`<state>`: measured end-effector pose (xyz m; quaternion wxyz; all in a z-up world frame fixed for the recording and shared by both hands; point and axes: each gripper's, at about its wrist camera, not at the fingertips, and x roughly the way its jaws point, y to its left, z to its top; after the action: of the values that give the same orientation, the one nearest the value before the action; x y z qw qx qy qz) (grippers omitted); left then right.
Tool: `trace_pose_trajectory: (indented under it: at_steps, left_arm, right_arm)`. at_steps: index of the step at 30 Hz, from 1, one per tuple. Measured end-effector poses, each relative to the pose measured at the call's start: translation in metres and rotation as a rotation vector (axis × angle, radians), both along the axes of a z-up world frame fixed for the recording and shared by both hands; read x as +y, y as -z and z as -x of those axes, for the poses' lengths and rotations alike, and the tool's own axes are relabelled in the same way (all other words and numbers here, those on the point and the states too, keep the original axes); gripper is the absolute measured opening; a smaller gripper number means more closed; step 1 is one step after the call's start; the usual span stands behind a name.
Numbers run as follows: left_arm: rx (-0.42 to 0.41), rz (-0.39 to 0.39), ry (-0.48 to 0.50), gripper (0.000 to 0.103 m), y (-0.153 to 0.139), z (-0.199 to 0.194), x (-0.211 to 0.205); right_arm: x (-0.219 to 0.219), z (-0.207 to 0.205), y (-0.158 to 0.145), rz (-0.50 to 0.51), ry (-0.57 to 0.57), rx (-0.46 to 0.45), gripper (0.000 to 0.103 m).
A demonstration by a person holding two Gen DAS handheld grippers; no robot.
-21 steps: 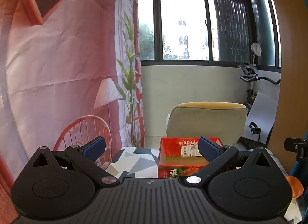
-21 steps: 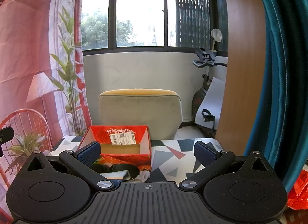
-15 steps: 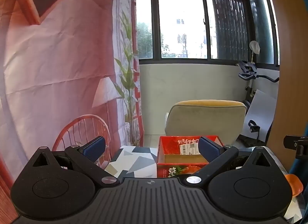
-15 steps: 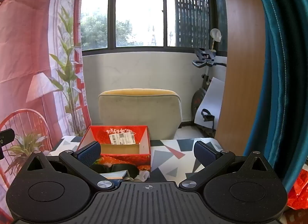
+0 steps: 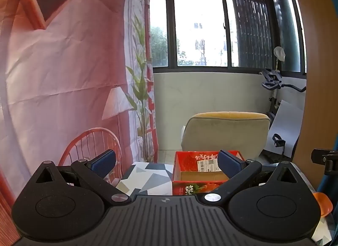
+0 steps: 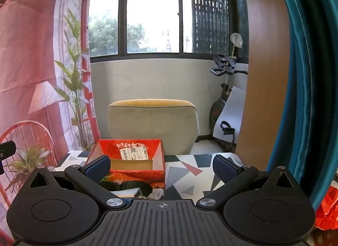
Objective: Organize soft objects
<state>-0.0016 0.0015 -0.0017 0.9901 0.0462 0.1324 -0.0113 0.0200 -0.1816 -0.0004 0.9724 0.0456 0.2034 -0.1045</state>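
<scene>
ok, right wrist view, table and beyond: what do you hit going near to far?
Black strap and white cloth → red box → beige chair → white wall → window.

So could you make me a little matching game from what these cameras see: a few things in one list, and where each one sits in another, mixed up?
Things:
1. red box
2. beige chair
3. exercise bike
4. black band

Places:
A. by the window corner, far right
B. on the patterned table, open on top
C. on the table, just in front of the box
D. behind the table, below the window

Pairs: 1-B, 2-D, 3-A, 4-C
</scene>
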Motion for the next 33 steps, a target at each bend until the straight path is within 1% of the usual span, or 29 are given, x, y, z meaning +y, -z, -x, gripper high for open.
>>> trace_pose_trajectory:
  at_steps: [33]
  left_arm:
    - [0.016, -0.001, -0.001, 0.103, -0.0032, -0.0014, 0.0008]
  right_arm:
    - [0.0017, 0.0015, 0.0012, 0.004, 0.005, -0.006, 0.103]
